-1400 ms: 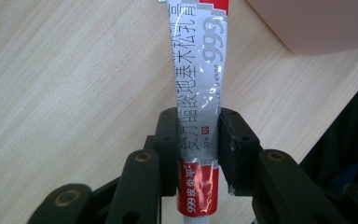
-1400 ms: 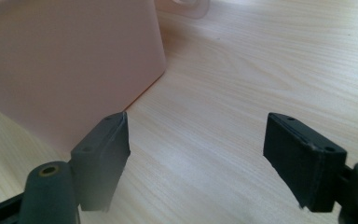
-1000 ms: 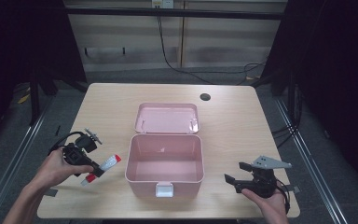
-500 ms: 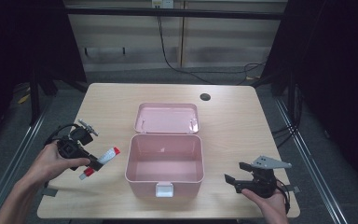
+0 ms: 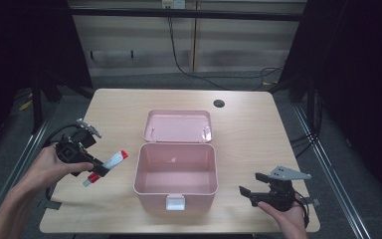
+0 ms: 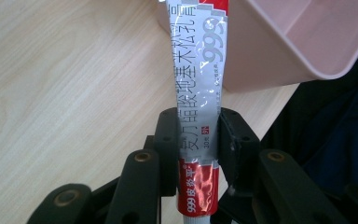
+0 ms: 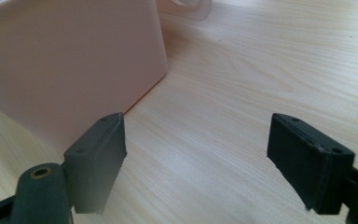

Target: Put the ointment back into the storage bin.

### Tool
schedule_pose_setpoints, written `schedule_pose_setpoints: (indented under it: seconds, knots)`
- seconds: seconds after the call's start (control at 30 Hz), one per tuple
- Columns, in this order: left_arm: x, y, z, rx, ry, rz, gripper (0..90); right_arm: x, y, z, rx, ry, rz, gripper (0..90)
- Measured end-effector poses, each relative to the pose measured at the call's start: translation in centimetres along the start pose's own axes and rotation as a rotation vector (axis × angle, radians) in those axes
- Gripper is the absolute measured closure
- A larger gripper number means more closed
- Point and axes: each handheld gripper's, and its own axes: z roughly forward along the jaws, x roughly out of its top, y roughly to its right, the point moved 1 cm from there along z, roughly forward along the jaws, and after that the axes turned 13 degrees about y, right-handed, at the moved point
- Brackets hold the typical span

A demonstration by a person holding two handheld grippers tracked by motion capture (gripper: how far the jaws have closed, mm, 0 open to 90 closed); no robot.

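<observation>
**Tube in the left jaws, box standing open**

The left gripper (image 5: 95, 169) has the red-and-silver ointment tube (image 5: 105, 168) pinched tight across its lower half, and the tube hangs clear of the wooden table (image 5: 258, 129), just left of the pink box (image 5: 175, 175). From the left gripper view the jaws press flat on both sides of the tube (image 6: 198, 107), its red band sitting below the pads and its printed length running up past the box's rim (image 6: 279, 51). The tube's red end points toward the box, near its left wall but not touching it. The box sits mid-table with its lid (image 5: 178, 126) thrown back flat behind it, inside bare. Over on the right, the right gripper (image 5: 252, 185) sits low at the table's front edge in the person's hand, jaws spread wide with nothing between them. In the right gripper view, the box wall (image 7: 70, 60) is close by the left jaw.
</observation>
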Motion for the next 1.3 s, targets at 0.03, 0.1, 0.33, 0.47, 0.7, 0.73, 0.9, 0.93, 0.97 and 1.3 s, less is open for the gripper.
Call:
schedule_pose_setpoints:
  seconds: [0.03, 0.1, 0.33, 0.47, 0.7, 0.73, 0.9, 0.93, 0.97, 1.3]
  knots:
    - [0.1, 0.1, -0.1, -0.006, 0.002, 0.006, 70.4, 0.0, 0.0, 0.0, -0.001, 0.000, 0.000, 19.3]
    - [0.3, 0.3, -0.4, -0.001, -0.003, 0.011, 70.4, 0.0, 0.0, 0.0, -0.003, 0.000, -0.001, 19.3]
    - [1.4, 1.2, -1.0, -0.002, 0.002, 0.027, 70.4, 0.1, 0.0, 0.0, 0.006, 0.016, -0.004, 18.0]
    - [2.3, 1.9, -1.0, -0.005, 0.002, 0.047, 70.4, 0.1, -0.1, 0.0, 0.010, 0.017, -0.003, 17.1]
    - [3.5, 2.9, -0.9, -0.056, 0.002, 0.098, 70.3, 0.1, 0.0, 0.0, 0.008, 0.014, -0.005, 17.3]
    - [3.7, 3.0, -0.9, -0.065, -0.002, 0.105, 70.3, 0.1, 0.0, 0.0, 0.010, 0.013, -0.004, 17.4]
    - [4.8, 3.7, -0.6, -0.080, 0.000, 0.154, 70.3, 0.1, 0.0, 0.0, 0.008, 0.013, 0.000, 17.5]
    - [4.9, 3.9, -0.5, -0.081, 0.001, 0.159, 70.3, 0.1, 0.0, 0.0, 0.009, 0.012, -0.002, 17.5]
    - [5.1, 4.1, -0.2, -0.086, 0.002, 0.168, 70.3, 0.1, 0.0, 0.0, 0.008, 0.010, -0.002, 17.4]
    - [6.8, 5.3, 0.6, -0.105, -0.005, 0.199, 70.3, 0.0, 0.1, 0.0, 0.003, -0.003, -0.001, 17.4]
